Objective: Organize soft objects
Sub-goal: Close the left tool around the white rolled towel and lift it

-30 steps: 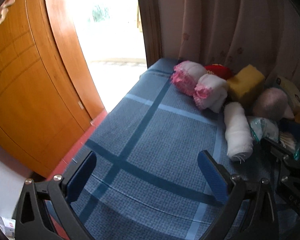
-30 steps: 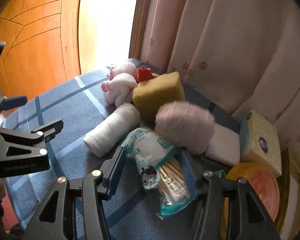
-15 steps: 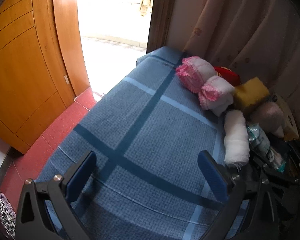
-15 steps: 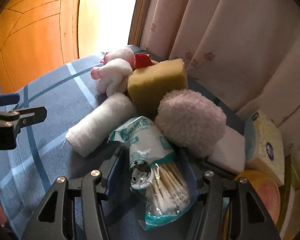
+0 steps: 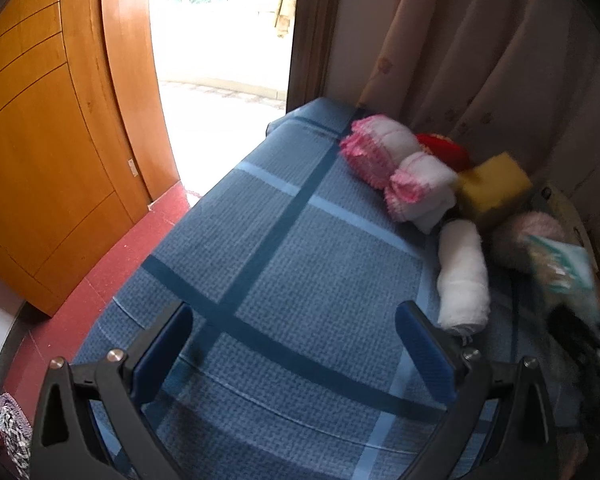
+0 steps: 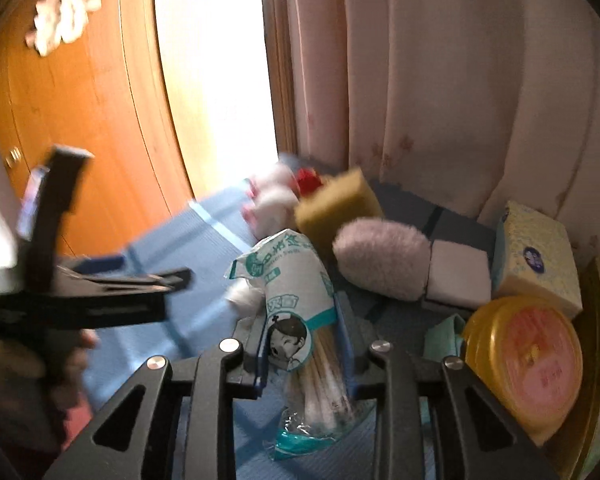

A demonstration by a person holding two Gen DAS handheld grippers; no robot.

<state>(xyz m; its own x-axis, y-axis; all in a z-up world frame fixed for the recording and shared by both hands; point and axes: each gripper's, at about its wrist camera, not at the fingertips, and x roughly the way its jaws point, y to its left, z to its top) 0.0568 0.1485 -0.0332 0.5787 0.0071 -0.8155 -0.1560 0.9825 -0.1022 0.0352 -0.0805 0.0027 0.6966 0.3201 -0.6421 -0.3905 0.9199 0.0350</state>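
Both pairs of fingers differ: my right fingers are clamping the cotton swab bag, its length running forward between them; my left fingers are hanging spread, empty.

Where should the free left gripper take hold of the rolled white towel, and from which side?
Grip the rolled white towel across its middle, coming down from above with the open left gripper. It lies flat on the blue cloth, long and round, so fingers straddling its short width would close evenly. Its near end looks frayed.
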